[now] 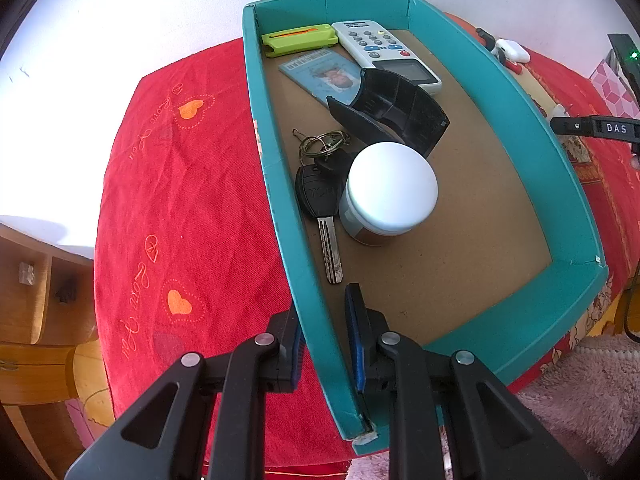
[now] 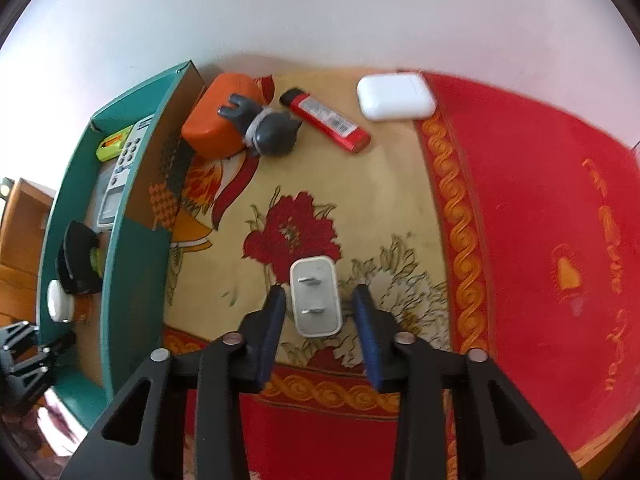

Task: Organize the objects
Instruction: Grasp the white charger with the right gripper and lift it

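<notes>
Starting at the left, the left gripper (image 1: 324, 336) is clamped down on the near side wall of the teal box (image 1: 576, 312), one blue pad outside the wall and one inside, so it's holding that wall tight. Inside the box, running front to back, you've got a car key (image 1: 320, 208) on a ring, a white-lidded jar (image 1: 390, 192) touching it, a black curved plastic piece (image 1: 394, 114), an ID card (image 1: 320, 74), a white remote (image 1: 386, 54) and a lime green cutter (image 1: 300, 40) against the back wall. The whole thing sits on a red cloth (image 1: 180, 208) with little hearts. Moving right, just outside the box there's an orange block (image 2: 218, 126) with a grey figurine (image 2: 268, 130) leaning on it, then a red lighter (image 2: 328, 124), then a white earbud case (image 2: 394, 96). Closer in, a white charger plug (image 2: 316, 296) lies prongs-up on the floral mat (image 2: 400, 200), sitting between the fingers of the right gripper (image 2: 320, 310), whose pads stand apart on either side without touching it.
</notes>
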A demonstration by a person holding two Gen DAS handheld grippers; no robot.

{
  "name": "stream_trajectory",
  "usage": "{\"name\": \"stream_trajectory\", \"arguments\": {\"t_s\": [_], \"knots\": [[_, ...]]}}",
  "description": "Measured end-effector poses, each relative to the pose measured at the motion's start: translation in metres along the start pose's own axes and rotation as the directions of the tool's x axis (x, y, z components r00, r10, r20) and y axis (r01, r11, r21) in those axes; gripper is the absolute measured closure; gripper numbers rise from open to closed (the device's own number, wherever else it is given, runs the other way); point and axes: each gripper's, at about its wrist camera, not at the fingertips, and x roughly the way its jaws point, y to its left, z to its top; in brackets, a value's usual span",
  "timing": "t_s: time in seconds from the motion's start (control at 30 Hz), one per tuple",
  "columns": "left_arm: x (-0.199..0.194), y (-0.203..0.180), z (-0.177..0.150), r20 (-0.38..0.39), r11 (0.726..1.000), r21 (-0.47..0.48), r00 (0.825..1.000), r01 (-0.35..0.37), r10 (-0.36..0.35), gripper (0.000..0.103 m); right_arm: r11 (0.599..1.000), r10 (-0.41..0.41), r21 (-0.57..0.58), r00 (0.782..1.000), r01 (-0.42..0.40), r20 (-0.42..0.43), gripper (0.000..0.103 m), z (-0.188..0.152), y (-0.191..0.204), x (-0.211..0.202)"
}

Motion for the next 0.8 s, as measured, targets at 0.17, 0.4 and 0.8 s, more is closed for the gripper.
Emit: {"name": "stream_trajectory", "arguments": {"t_s": [0.17, 0.4, 0.8], "knots": [[0.0, 0.001, 0.0, 0.001, 1.0, 0.001, 1.0, 0.003, -0.003, 0.086, 0.999, -0.031, -0.034, 1.0, 0.031, 0.003, 0.082, 0.001, 0.006, 0.001], [0.0, 0.002, -0.001, 0.003, 1.0, -0.003, 1.0, 0.006, -0.006, 0.086, 0.998, -0.042, -0.053, 0.999, 0.042, -0.001, 0.082, 0.002, 0.014, 0.006], [-0.001, 0.004, -0.002, 0.006, 1.0, -0.004, 1.0, 0.011, -0.011, 0.086, 0.989, 0.063, -0.138, 0.996, -0.052, 0.07, 0.082, 0.012, 0.065, -0.028]]}}
